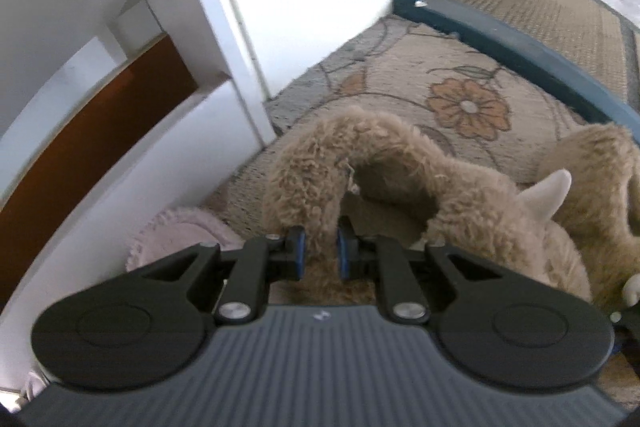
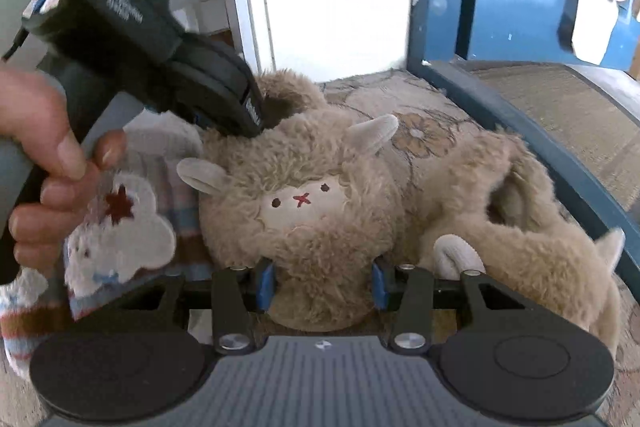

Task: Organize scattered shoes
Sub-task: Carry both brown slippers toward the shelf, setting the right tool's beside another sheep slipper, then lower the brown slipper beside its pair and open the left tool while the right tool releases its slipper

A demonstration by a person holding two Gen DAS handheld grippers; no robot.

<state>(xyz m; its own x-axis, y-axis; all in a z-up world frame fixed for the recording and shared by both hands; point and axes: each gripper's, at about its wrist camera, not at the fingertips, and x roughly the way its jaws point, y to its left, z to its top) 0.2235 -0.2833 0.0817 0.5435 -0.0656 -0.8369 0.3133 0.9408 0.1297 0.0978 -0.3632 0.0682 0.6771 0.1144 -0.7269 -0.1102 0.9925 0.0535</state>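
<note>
The left gripper (image 1: 321,253) pinches the fluffy tan sheep-faced slipper (image 2: 304,195) by its thin heel cuff, the right gripper (image 2: 323,285) clamps its toe; soft pile could slip free.

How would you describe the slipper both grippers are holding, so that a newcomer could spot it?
On the floral rug by the blue door frame lie two tan fuzzy slippers. It is the left one, showing a cream face with a red cross nose, beside a striped slipper.

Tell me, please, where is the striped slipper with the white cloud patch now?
In the right wrist view, the striped slipper lies on the rug at the lower left, beside the sheep-face slipper and below the person's hand.
</note>
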